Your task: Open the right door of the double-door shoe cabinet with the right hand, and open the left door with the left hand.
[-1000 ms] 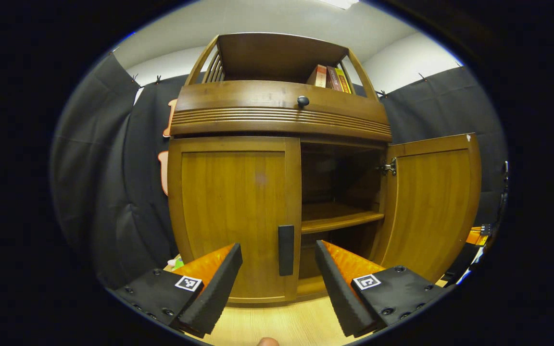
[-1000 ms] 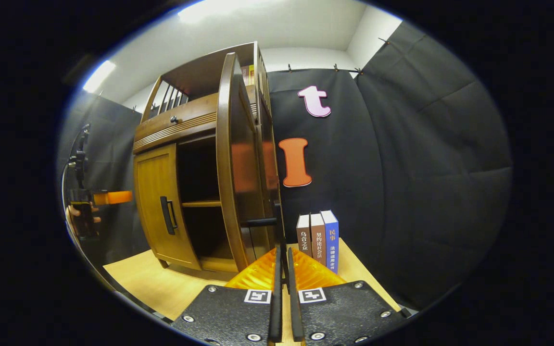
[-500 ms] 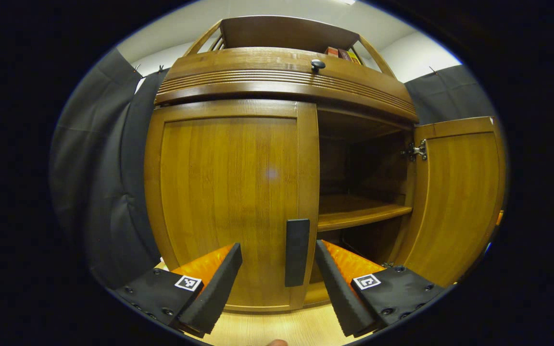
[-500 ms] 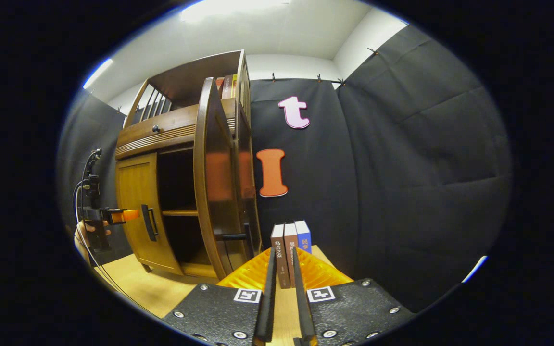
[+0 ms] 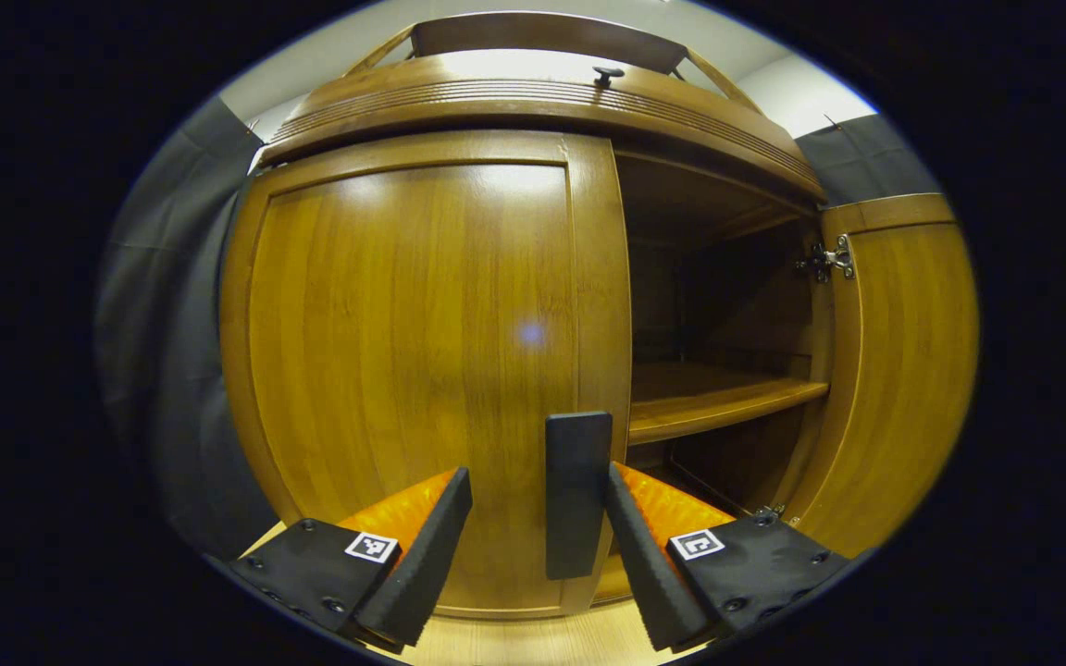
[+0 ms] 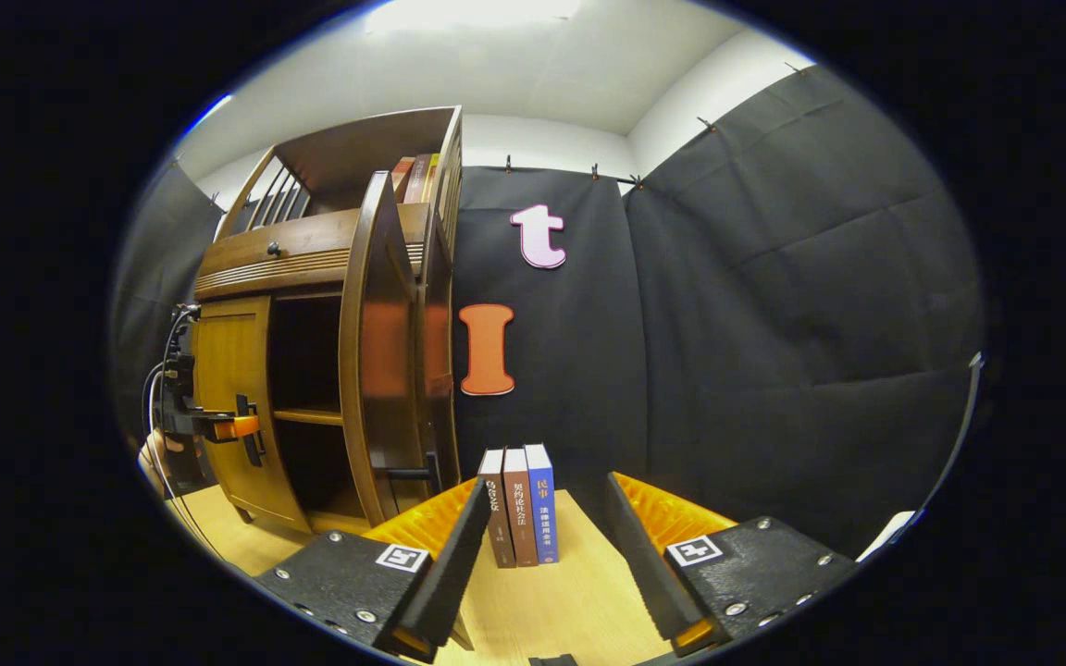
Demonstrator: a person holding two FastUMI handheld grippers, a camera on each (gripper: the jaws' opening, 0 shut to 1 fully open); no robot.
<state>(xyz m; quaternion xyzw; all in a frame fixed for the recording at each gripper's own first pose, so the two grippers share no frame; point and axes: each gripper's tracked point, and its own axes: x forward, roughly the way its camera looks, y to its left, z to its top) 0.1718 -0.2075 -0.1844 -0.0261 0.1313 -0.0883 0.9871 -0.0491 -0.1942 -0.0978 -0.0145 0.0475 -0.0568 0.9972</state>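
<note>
In the left gripper view, the left gripper is spread wide with the dark handle of the left door standing between its fingers, nearer the right-hand finger; contact cannot be confirmed. The left door is closed, so the step in hand is the grasp on its handle. The next move calls for closing the fingers on the handle, then pulling outward along the door's hinge arc. Beyond it, the right door stands swung open, exposing the shelf. In the right gripper view, the right gripper is spread and holds nothing, with three books upright on the table ahead and the cabinet farther left.
</note>
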